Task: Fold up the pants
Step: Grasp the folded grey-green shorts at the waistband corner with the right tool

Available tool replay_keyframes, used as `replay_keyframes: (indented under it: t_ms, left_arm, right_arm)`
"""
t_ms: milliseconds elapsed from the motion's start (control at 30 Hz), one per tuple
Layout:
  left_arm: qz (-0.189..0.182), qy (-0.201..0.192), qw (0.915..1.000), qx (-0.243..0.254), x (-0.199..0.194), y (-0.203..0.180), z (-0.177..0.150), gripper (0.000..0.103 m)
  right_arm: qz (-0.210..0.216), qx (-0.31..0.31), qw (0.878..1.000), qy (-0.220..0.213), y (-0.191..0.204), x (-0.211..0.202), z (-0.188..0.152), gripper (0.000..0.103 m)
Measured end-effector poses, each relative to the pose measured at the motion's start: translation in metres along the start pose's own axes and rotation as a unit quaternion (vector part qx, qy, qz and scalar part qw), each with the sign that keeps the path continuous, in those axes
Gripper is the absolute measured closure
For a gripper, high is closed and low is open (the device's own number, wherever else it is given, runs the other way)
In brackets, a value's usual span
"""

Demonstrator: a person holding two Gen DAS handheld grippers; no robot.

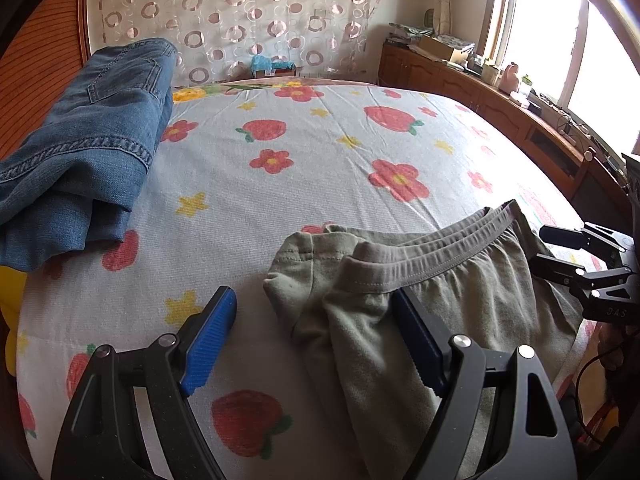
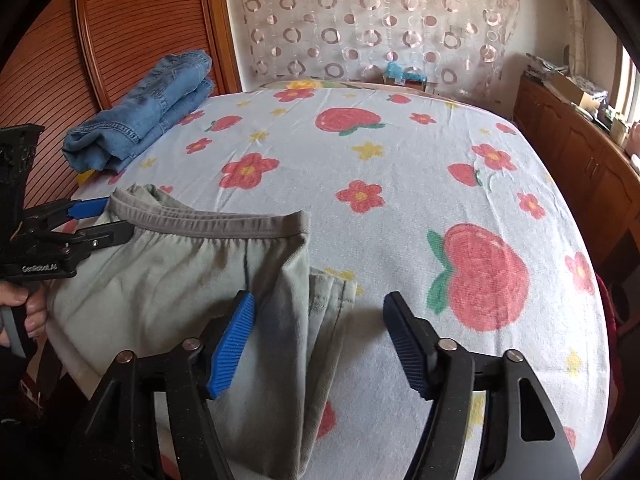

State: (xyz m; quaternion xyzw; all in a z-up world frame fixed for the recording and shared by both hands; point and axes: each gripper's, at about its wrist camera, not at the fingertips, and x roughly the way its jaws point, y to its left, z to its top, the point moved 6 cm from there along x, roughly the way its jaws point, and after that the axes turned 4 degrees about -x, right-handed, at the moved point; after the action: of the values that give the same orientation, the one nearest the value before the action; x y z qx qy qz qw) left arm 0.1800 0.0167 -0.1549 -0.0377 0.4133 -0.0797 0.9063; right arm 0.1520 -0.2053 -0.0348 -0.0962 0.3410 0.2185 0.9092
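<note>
From the left wrist view, the left gripper (image 1: 316, 340) stood wide apart, holding nothing, its right blue pad resting against the grey-green cotton pants with the elastic waistband (image 1: 440, 292), which lay partly folded on the near side of the strawberry-and-flower printed bedsheet (image 1: 320, 160). Folded blue denim jeans (image 1: 84, 140) sat well apart at the far left.

From the right wrist view, the right gripper (image 2: 318, 340) was equally spread and empty, straddling the pants' (image 2: 180, 276) side edge. Pinching both layers squarely near the edge would likely keep the next fold even.

Bed w/ fruit-print sheet (image 2: 400, 168): grey pants (image 2: 168, 276) near edge, folded jeans (image 2: 144, 116) far-left corner.
</note>
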Motion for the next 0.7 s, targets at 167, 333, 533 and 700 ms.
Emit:
replay_keyframes:
  t_ms: [167,333,533,700]
  left_arm:
    - [0.0,0.0,1.0,0.0,0.0,0.0,-0.0001,0.022]
    - [-0.004,0.0,1.0,-0.004,-0.0003,0.0,0.0002,0.022]
    - [-0.03,0.001,0.9995,-0.012,-0.0021,0.0005,0.0025,0.043]
    - [-0.062,0.0,0.9979,-0.019,-0.0056,-0.0051,0.0004,0.079]
  right_arm:
    - [0.01,-0.004,1.0,-0.004,0.0017,-0.004,-0.0017,0.058]
    - [0.031,-0.012,0.999,-0.009,0.0079,-0.0019,-0.0014,0.083]
    - [0.036,-0.01,0.999,-0.013,0.0058,-0.0012,-0.0025,0.085]
    - [0.047,-0.01,0.999,-0.014,0.0098,-0.0023,-0.0028,0.092]
